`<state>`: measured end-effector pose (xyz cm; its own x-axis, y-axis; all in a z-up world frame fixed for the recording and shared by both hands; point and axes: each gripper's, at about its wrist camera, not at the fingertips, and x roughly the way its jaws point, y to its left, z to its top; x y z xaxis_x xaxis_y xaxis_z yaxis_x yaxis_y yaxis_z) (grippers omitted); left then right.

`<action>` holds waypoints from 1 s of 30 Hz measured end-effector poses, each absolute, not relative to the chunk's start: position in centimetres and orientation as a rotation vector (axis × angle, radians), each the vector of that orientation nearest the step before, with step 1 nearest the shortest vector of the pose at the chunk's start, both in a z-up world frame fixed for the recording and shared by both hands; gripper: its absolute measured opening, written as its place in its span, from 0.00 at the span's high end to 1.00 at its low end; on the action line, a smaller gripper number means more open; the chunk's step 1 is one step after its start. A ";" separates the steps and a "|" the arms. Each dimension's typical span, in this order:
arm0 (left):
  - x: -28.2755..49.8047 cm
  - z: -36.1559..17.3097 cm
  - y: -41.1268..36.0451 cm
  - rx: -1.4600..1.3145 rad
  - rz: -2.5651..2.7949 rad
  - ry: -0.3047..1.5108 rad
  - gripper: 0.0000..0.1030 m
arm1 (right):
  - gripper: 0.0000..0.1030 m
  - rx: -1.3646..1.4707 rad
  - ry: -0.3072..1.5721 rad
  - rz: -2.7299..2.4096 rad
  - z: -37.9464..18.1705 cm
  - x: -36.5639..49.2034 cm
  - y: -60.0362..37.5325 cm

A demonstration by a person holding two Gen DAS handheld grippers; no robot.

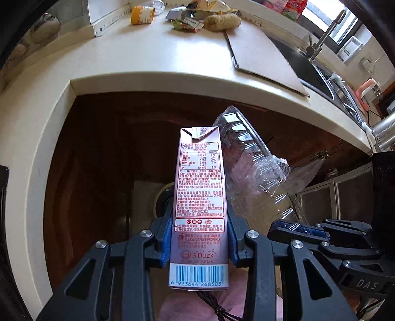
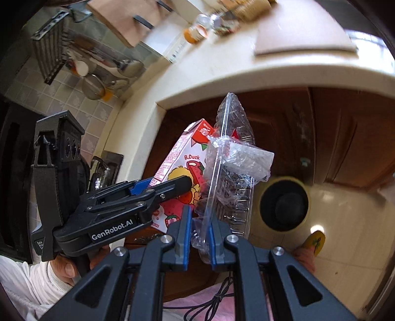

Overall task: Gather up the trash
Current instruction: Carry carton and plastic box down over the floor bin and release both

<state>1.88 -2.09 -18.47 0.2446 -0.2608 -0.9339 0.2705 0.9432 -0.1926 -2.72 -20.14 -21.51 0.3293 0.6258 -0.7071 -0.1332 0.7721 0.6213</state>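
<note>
The left gripper (image 1: 200, 237) is clamped on a tall pink milk carton (image 1: 200, 197), its blue pads pressing the carton's narrow sides near the base; the side facing the left wrist camera carries a nutrition table, small red print, a "B.Duck" mark and a blue barcode, while the right wrist view shows its front with strawberries and a yellow cartoon duck. The right gripper (image 2: 200, 244) has its jaws pinched together on the edge of a clear plastic tray (image 2: 229, 172), ribbed along its wall and wrapped in crumpled film, held just beside the carton at its 3 o'clock in the left view. Both are held below the edge of the cream countertop (image 1: 153, 61), in front of dark brown cabinet doors (image 1: 98, 160). At 3 o'clock of the tray in the right view, a round bin with a black liner (image 2: 284, 202) stands on the pale tiled floor (image 2: 345, 222). On the counter lie a cutting board (image 1: 261, 51), scattered wrappers (image 1: 187, 24) and a tipped orange cup (image 1: 142, 14), with a sink (image 1: 308, 64) and faucet (image 1: 323, 37) toward 2 o'clock.
</note>
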 end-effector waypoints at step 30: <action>5.6 -49.1 -6.7 0.063 -0.265 1.726 0.67 | 0.88 0.868 1.634 0.229 -50.0 0.5 -23.2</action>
